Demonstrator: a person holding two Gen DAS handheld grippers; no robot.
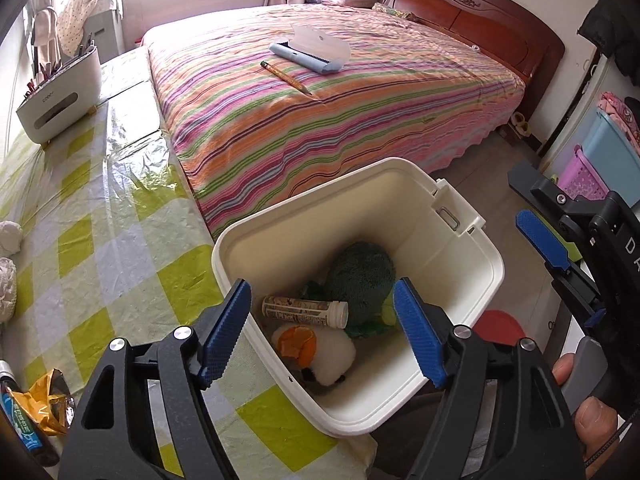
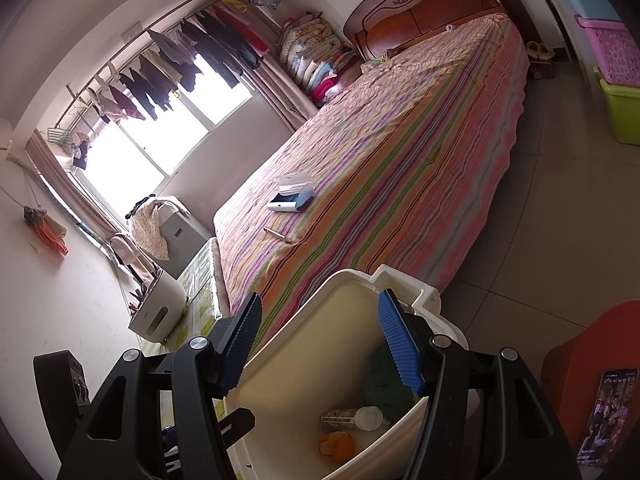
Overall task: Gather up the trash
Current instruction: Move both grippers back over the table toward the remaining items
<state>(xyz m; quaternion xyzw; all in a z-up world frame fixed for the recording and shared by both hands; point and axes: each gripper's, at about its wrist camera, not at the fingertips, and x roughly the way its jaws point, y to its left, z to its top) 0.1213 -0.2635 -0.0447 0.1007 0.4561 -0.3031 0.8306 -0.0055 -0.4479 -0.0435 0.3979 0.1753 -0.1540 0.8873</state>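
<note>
Fingers of the left gripper [image 1: 322, 334] spread wide and empty above the white bin [image 1: 472, 276], the right gripper's [image 2: 320, 344] clamped on its rim.

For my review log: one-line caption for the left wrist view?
Open left gripper above white bin holding tube and plush toys.

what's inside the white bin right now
Inside the white bin: a labelled tube with a white cap, a green fuzzy cloth, and an orange-and-white plush item. Whatever lies beneath them is covered.
</note>
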